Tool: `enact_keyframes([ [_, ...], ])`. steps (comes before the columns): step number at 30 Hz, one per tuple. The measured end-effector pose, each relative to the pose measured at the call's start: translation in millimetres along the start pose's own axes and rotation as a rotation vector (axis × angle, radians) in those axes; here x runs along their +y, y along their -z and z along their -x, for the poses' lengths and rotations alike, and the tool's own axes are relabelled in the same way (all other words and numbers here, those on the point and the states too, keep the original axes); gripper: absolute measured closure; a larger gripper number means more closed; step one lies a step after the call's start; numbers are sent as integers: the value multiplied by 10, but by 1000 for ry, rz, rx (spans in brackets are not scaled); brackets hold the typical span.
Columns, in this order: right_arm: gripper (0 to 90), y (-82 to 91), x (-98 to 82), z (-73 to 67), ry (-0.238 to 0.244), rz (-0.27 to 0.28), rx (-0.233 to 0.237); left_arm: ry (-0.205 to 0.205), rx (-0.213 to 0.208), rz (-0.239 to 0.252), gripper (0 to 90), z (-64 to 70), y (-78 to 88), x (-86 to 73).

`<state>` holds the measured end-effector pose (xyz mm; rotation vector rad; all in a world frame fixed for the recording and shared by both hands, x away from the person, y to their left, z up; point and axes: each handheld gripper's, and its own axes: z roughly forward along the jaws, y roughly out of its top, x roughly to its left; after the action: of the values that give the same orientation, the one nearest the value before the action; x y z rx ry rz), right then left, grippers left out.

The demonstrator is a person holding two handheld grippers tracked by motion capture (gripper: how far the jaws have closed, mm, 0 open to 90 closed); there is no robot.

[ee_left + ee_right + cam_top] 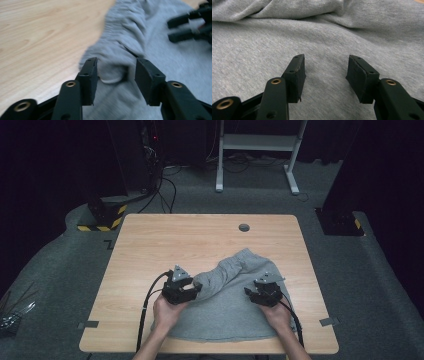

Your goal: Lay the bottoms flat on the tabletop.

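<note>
1. The grey garment (227, 305) lies on the near right part of the counter (150, 245), its near hem close to the counter's front edge, with one gathered section (225, 270) folded diagonally across the flat body toward the left tongs.
2. The left tongs (115, 75) stand apart around the rounded end of that gathered fold (112, 72); the pads do not press on it. In my judgement the fold could spring back or slide out of line, since nothing pins it and the knit fabric looks soft and bunched.
3. The right tongs (325, 75) are also apart, hovering just over flat fabric (262, 50) with nothing between them. If they close here they may pinch both layers, or only a shallow pucker that slips out.
4. Pulling with one hand alone could drag the whole garment toward the near edge, where little counter is left.
5. The left gripper view is blurred, so how exactly the fold sits there is uncertain.
</note>
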<state>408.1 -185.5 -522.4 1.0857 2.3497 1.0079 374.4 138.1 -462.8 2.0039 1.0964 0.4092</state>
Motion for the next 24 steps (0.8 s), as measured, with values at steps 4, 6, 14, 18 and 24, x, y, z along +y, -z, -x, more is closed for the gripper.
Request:
enact_keyframes([
  [4,484,0,0,0,-1,0,-1,59,12,-35,474,-125,-211,150],
  [6,482,0,0,0,3,0,-3,70,7,-81,455,-115,-345,165],
  [14,482,0,0,0,0,0,-1,18,63,-172,412,5,-617,-27],
  [18,482,0,0,0,0,0,-1,-39,67,-194,530,7,-588,-8],
  [24,481,0,0,0,0,0,-1,-122,110,-186,822,4,-506,141],
])
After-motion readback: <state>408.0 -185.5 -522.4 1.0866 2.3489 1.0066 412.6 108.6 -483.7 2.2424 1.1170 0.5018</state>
